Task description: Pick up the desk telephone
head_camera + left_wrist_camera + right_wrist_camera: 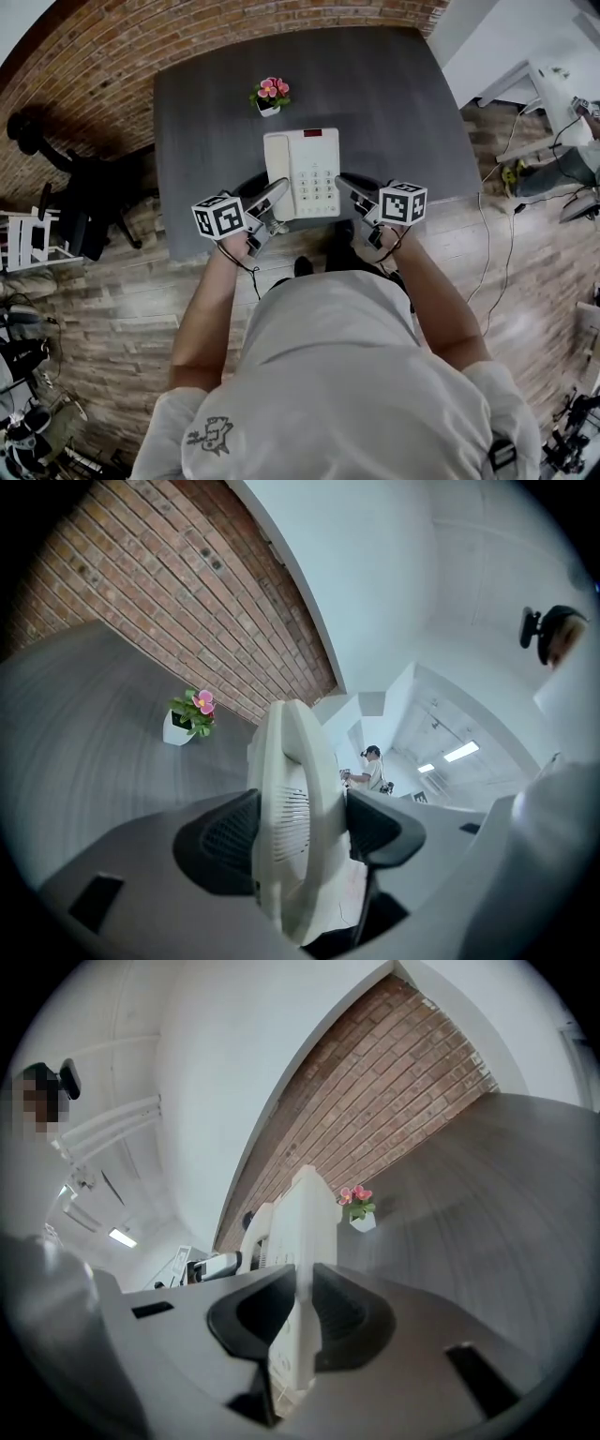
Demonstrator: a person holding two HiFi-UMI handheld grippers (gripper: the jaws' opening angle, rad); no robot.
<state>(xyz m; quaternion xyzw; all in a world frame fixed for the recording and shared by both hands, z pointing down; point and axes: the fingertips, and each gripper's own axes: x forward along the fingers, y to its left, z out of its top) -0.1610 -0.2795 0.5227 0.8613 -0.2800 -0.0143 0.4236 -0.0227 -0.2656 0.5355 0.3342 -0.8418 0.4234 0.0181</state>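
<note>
A cream desk telephone (304,173) with keypad and handset hangs above the near edge of the dark grey table (394,103), held from both sides. My left gripper (272,199) is shut on its left side, where the handset lies; in the left gripper view the phone's thick edge (295,827) fills the gap between the black pads (220,841). My right gripper (349,190) is shut on the phone's thinner right edge (302,1279), pinched between the dark pads (342,1312).
A small white pot with pink flowers (270,96) stands on the table beyond the phone. A brick wall (103,66) runs behind the table. A black chair (84,202) sits at the left, cables and white furniture (553,103) at the right.
</note>
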